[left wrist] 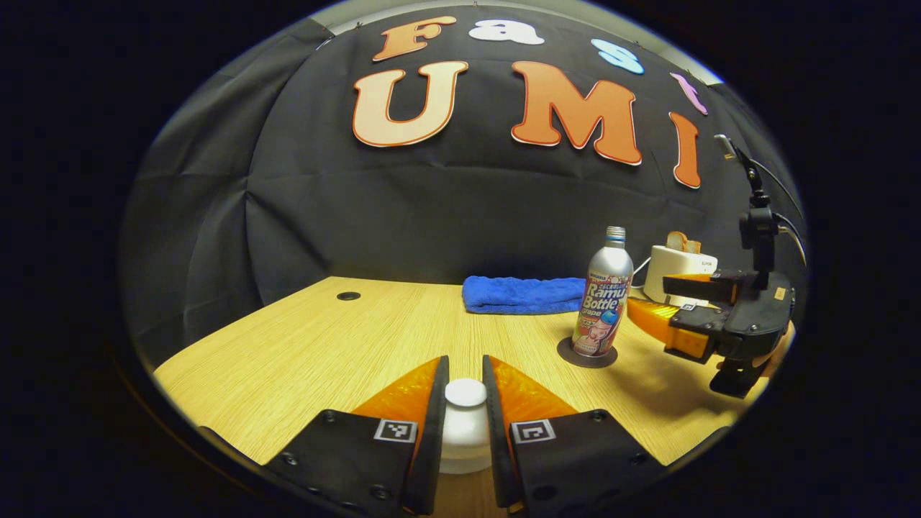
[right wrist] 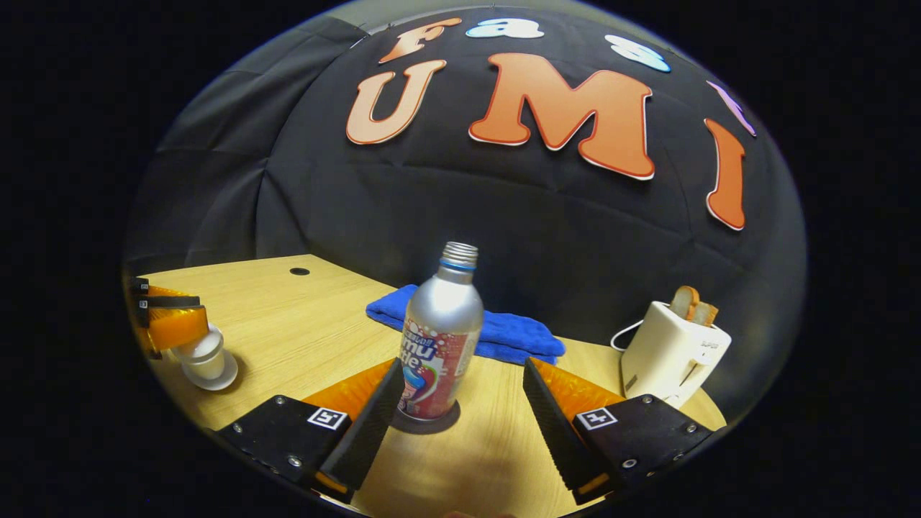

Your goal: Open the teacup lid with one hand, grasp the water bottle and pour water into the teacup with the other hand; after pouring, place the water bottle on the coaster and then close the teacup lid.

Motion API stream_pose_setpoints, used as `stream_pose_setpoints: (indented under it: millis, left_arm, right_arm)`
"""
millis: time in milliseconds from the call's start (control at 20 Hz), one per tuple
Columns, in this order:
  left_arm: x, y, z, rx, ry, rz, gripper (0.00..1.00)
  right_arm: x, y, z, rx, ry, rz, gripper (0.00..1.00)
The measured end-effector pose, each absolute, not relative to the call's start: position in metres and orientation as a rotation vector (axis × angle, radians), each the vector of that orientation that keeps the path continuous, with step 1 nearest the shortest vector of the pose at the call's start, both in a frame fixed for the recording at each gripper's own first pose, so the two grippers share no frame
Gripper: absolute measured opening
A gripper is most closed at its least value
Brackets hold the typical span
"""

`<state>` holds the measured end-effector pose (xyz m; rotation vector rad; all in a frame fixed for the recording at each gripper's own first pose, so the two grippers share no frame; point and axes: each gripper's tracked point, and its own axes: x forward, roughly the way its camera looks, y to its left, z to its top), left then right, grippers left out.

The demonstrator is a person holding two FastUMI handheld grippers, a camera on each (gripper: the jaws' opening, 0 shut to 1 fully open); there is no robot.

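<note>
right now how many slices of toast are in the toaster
2, side by side, sticking out of the top of the white toaster at the table's far right, past the blue towel: bread slices. More could sit hidden inside.

Light wood table w/ cable hole, black cloth wall behind; blue towel & white toaster at back.

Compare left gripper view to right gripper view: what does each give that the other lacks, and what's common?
Left gripper view: left tool closed on the teacup lid, close up; right tool seen from outside, beside the water bottle.
Right gripper view: right tool open, one finger on either side of the bottle; teacup seen side-on on its saucer.
Shared: bottle standing on the coaster, blue towel, toaster with bread, wooden table.
</note>
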<state>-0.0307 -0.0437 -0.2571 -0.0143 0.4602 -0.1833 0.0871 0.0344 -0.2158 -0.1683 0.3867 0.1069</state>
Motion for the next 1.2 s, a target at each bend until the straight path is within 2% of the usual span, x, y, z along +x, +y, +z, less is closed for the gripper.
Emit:
stream_pose_setpoints:
  millis: [50, 100, 200, 250, 300, 400, 450, 500, 650, 700, 900, 950, 1000, 1200]
  left_arm:
    - [-0.031, -0.042, -0.261, -0.009, 0.467, -0.179, 0.3]
    - [-0.033, -0.04, -0.265, -0.007, 0.484, -0.175, 0.34]
    - [-0.03, -0.039, -0.262, 0.002, 0.462, -0.166, 0.34]
    - [-0.03, -0.04, -0.263, 0.009, 0.469, -0.168, 0.31]
    - [-0.032, -0.042, -0.266, 0.023, 0.486, -0.174, 0.37]
    - [-0.032, -0.042, -0.27, 0.039, 0.5, -0.167, 0.31]
    - [-0.032, -0.042, -0.269, 0.042, 0.502, -0.165, 0.36]
    - [-0.03, -0.042, -0.268, 0.043, 0.501, -0.165, 0.34]
    - [-0.03, -0.04, -0.264, 0.052, 0.494, -0.156, 0.44]
    - [-0.028, -0.042, -0.258, 0.047, 0.476, -0.158, 0.67]
    - [-0.018, -0.054, -0.214, 0.054, 0.365, -0.157, 0.76]
    - [-0.015, -0.059, -0.201, 0.051, 0.338, -0.163, 0.8]
    - [-0.013, -0.065, -0.187, 0.044, 0.308, -0.169, 0.88]
    - [-0.009, -0.086, -0.14, 0.012, 0.222, -0.195, 0.98]
  right_arm:
    - [0.083, 0.029, -0.214, -0.172, 0.382, 0.096, 0.99]
    - [0.079, 0.024, -0.212, -0.173, 0.377, 0.09, 0.99]
    - [0.071, 0.017, -0.208, -0.169, 0.37, 0.08, 0.99]
    - [0.068, 0.014, -0.207, -0.166, 0.37, 0.076, 0.99]
    - [0.064, 0.012, -0.206, -0.16, 0.371, 0.074, 0.99]
    - [0.058, 0.007, -0.203, -0.145, 0.372, 0.07, 0.99]
    - [0.056, 0.006, -0.202, -0.14, 0.369, 0.07, 0.99]
    - [0.054, 0.005, -0.199, -0.137, 0.363, 0.067, 0.99]
    - [0.046, 0.0, -0.191, -0.125, 0.354, 0.062, 0.99]
    - [0.043, -0.001, -0.187, -0.12, 0.348, 0.061, 0.99]
    - [0.038, -0.001, -0.153, -0.096, 0.272, 0.053, 0.99]
    - [0.035, -0.001, -0.142, -0.091, 0.249, 0.046, 0.99]
    - [0.034, -0.001, -0.13, -0.088, 0.221, 0.04, 0.99]
    - [0.027, -0.006, -0.093, -0.094, 0.131, 0.005, 0.99]
